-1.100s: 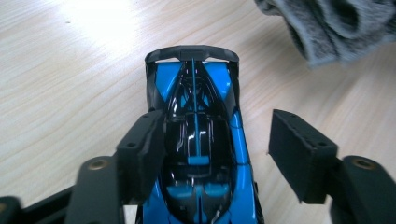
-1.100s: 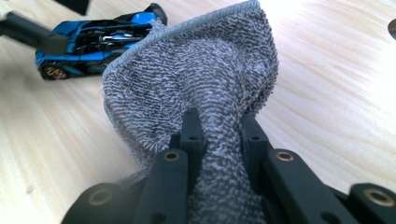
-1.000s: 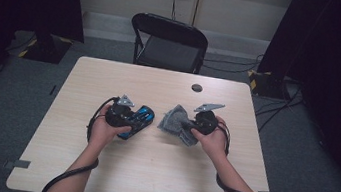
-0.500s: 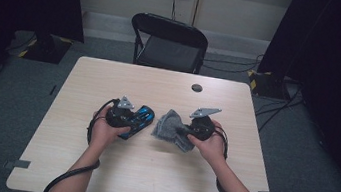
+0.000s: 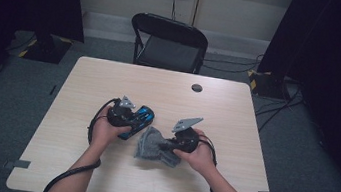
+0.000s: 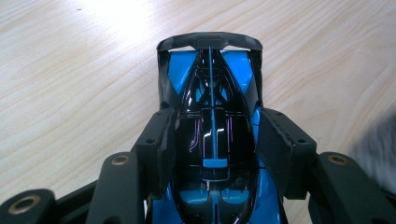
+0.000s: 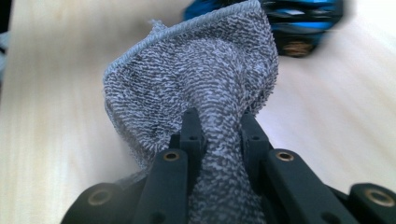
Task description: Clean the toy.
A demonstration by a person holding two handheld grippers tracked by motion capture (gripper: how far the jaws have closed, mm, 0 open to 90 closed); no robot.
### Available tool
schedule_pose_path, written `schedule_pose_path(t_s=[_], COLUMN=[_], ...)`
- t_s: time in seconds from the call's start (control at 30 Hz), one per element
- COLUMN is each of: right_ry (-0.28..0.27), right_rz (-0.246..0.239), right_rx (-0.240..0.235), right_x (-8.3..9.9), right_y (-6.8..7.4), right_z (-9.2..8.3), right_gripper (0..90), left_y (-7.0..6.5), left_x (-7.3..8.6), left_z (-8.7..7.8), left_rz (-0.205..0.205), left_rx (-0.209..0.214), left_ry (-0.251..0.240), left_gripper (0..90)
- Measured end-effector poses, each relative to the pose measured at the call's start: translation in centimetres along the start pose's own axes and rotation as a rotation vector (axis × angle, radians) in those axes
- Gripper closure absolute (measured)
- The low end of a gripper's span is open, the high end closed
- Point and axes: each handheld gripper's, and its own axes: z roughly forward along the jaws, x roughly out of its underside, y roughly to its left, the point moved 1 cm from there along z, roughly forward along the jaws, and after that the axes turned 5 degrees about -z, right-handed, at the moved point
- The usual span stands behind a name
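Observation:
A blue and black toy car sits on the wooden table left of centre. My left gripper has just been closing on it, and its pads now press on both sides of the car's cabin. In the high view the car pokes out to the right of the left gripper. My right gripper is shut on a bunched grey terry cloth, which rises ahead of its jaws. The cloth hangs off the right gripper, just in front of the car's right end.
A black folding chair stands behind the table's far edge. A small black round disc lies on the table near the back. Cables trail from both grippers along the forearms. The table's left and right parts are bare wood.
My right gripper has carried the cloth left and toward the table's near edge, closer to the car. The left gripper and the car have stayed put.

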Motion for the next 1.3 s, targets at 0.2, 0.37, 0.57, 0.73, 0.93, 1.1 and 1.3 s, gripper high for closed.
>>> schedule_pose_path(t_s=[0.2,0.37,0.57,0.73,0.93,1.1,1.3], right_ry=[0.001,0.016,0.043,0.081,0.083,0.082,0.095], right_rz=[-0.062,-0.100,-0.147,-0.136,-0.082,-0.060,-0.052], right_rx=[-0.093,-0.148,-0.215,-0.216,-0.184,-0.170,-0.143], right_x=[-1.4,-2.0,-3.2,-3.9,-3.9,-3.8,-3.8], right_y=[2.1,3.0,3.2,2.2,0.7,0.1,-0.4], right_z=[2.9,4.7,7.3,8.7,8.9,8.9,8.6], right_gripper=[76.2,76.1,75.5,74.9,73.8,74.0,74.2], left_y=[0.1,0.0,0.1,0.0,0.1,0.1,0.1], left_x=[0.1,0.1,0.3,0.4,0.6,0.8,0.9], left_z=[-0.1,-0.1,-0.1,-0.2,-0.3,-0.5,-0.5], left_rz=[-0.014,-0.027,-0.023,-0.024,-0.010,-0.012,-0.016], left_rx=[0.019,0.018,0.023,0.019,0.014,0.016,0.023], left_ry=[0.005,-0.006,-0.013,-0.018,-0.027,-0.030,-0.032], left_gripper=[47.6,47.7,47.7,47.8,47.8,47.8,47.8])
